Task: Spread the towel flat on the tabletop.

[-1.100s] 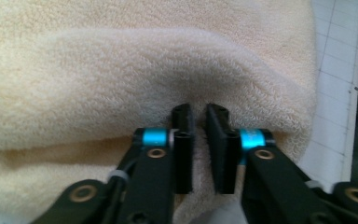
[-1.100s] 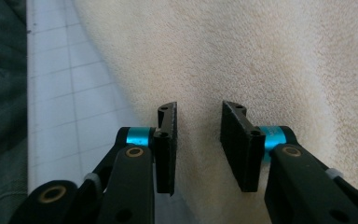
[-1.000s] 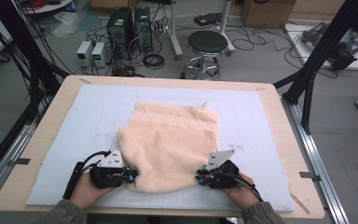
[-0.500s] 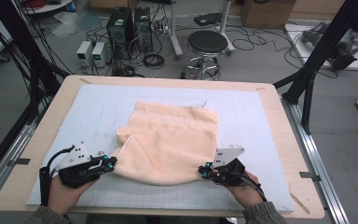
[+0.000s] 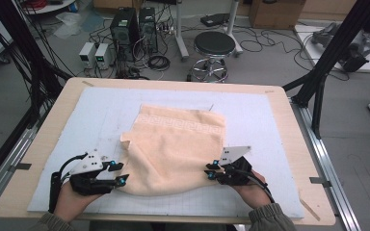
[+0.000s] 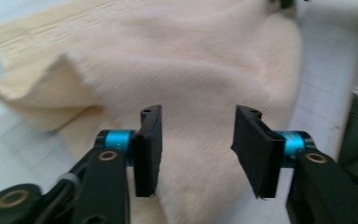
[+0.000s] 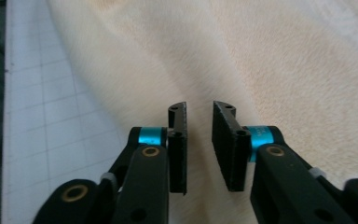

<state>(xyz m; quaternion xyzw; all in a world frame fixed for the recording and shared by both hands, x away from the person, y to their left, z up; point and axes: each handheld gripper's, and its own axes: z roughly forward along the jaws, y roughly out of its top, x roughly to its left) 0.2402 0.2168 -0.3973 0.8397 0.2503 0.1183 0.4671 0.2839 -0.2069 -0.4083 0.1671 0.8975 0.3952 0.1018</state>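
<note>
lab | black frame posts (image 5: 325, 72) | computer towers (image 5: 134, 26), power supplies (image 5: 95, 54), floor cables (image 5: 270, 41) | stool (image 5: 214, 48)
</note>
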